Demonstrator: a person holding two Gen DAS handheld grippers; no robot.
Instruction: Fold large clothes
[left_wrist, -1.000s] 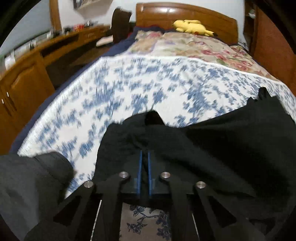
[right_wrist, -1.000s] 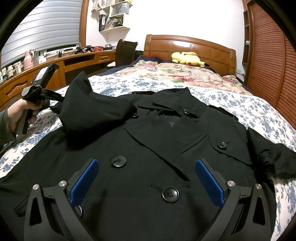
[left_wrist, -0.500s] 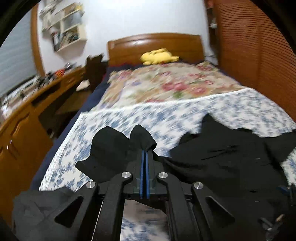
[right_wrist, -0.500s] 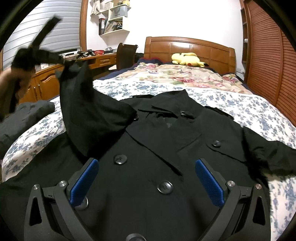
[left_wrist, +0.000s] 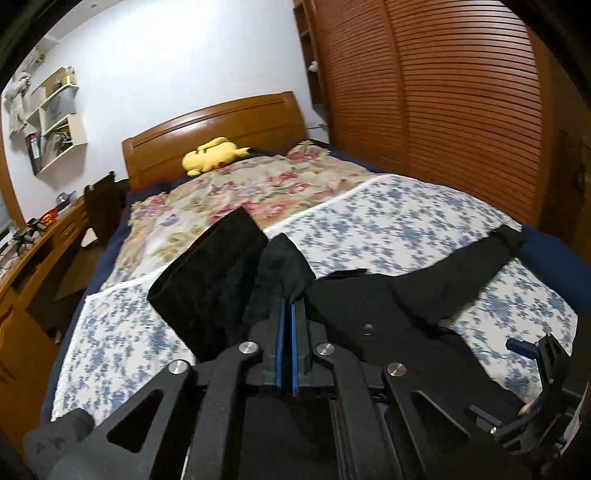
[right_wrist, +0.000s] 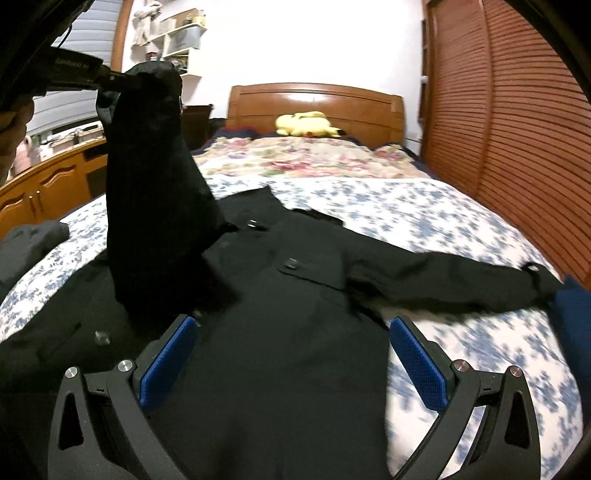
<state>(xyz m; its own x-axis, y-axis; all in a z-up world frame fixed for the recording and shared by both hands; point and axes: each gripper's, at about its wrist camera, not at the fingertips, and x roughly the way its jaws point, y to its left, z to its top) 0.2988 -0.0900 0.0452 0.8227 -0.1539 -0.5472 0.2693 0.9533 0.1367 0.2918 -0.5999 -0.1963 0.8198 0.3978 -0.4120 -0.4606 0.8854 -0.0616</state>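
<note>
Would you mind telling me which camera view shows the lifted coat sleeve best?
The right wrist view: the lifted sleeve rises full-length from the black coat to the left gripper. The left wrist view shows only its bunched end pinched between the shut blue pads.

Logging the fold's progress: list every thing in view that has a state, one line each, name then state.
black coat: spread front-up on the bed, buttoned.
lifted sleeve: raised off the coat, pinched at its end.
other sleeve: lying flat, stretched out sideways.
left gripper: shut on the lifted sleeve.
right gripper: open, empty, above the coat.
wardrobe doors: closed.
</note>
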